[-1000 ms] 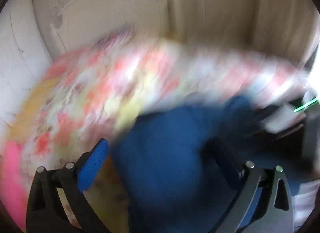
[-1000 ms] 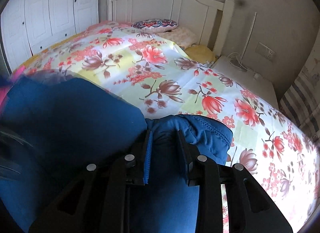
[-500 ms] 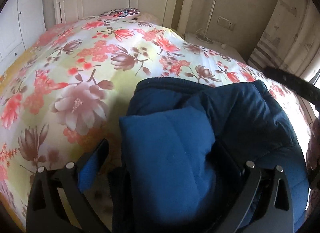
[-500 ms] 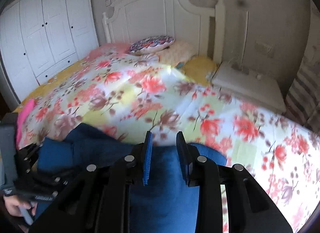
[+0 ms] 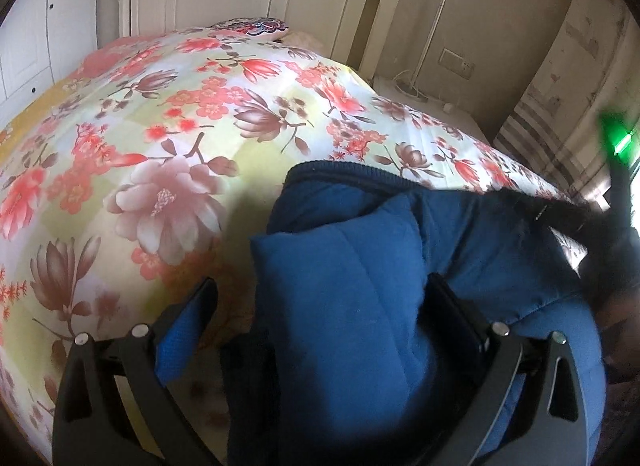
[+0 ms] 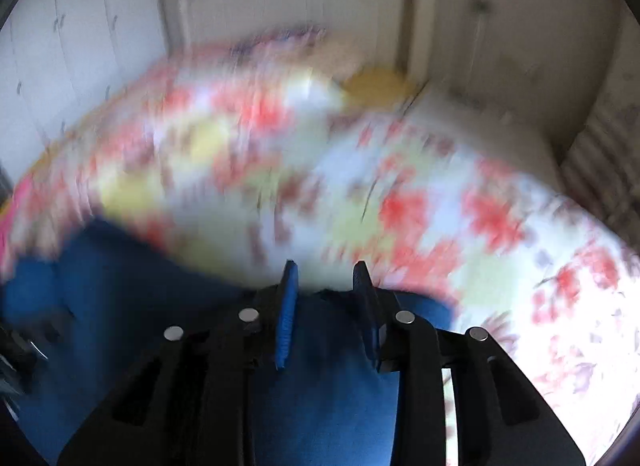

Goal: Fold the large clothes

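Observation:
A blue padded jacket lies bunched on the floral bedspread. My left gripper is open wide, its jaws either side of a folded blue part of the jacket. In the blurred right wrist view, my right gripper has its jaws narrowly apart over the jacket; I cannot tell whether cloth is pinched between them. The right gripper's dark body shows blurred at the right edge of the left wrist view.
A white headboard and a patterned pillow stand at the far end of the bed. A white nightstand is beside it on the right. White wardrobe doors are at the left.
The left gripper has settled low over the jacket and stays open. The right gripper has risen and is moving fast, so its view is blurred; the jacket now lies lower under it.

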Tool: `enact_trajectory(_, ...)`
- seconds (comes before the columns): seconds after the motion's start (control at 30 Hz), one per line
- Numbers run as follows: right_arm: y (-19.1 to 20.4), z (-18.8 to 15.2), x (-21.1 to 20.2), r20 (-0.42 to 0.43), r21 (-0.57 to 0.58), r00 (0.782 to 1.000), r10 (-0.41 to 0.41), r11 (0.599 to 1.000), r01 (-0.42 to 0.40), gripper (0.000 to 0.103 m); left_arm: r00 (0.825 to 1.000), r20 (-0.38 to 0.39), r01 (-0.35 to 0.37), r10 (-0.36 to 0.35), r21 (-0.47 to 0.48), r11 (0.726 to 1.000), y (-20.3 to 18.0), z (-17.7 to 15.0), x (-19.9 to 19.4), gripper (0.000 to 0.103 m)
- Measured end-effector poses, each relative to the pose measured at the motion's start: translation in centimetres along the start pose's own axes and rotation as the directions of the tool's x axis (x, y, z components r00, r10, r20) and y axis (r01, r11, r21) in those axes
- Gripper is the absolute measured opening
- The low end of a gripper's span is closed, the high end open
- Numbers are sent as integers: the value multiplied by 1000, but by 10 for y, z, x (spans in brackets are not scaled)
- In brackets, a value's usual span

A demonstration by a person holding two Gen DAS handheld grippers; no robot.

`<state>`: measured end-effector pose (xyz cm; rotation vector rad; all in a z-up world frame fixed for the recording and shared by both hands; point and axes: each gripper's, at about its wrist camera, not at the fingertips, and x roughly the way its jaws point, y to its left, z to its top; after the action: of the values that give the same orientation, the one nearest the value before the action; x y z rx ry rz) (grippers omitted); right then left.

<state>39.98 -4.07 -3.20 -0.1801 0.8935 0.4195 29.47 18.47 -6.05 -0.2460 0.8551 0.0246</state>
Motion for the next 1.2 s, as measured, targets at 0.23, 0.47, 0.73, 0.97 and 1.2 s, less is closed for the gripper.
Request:
enact_trajectory(0.23,39,27,-55,76,-98,992,102,991,-94,32,1000,10,4,-4,-10,1000,1,-1,-2,101)
enact_trajectory(0.47,72,8,-12,-143,-211,979,146,962,-174,32,1000,5,11,-11,-31,999,7,-1,-1,101)
enact_trajectory(0.73,97,18,-77,-14,-243,975,221,945,-218,32,997,64,41,-36,-75,996,23,-17,-61,101)
enact_trajectory(0.97,165,-4,-37,-149,-420,984,101,894,-155,36,995,65,-83,81,30,996,19,-53,-66,101)
enact_trajectory(1.2,134,-20,-108,-7,-313,985,174,935,-168,40,993,90,-83,79,46,995,22,-60,-67,101)
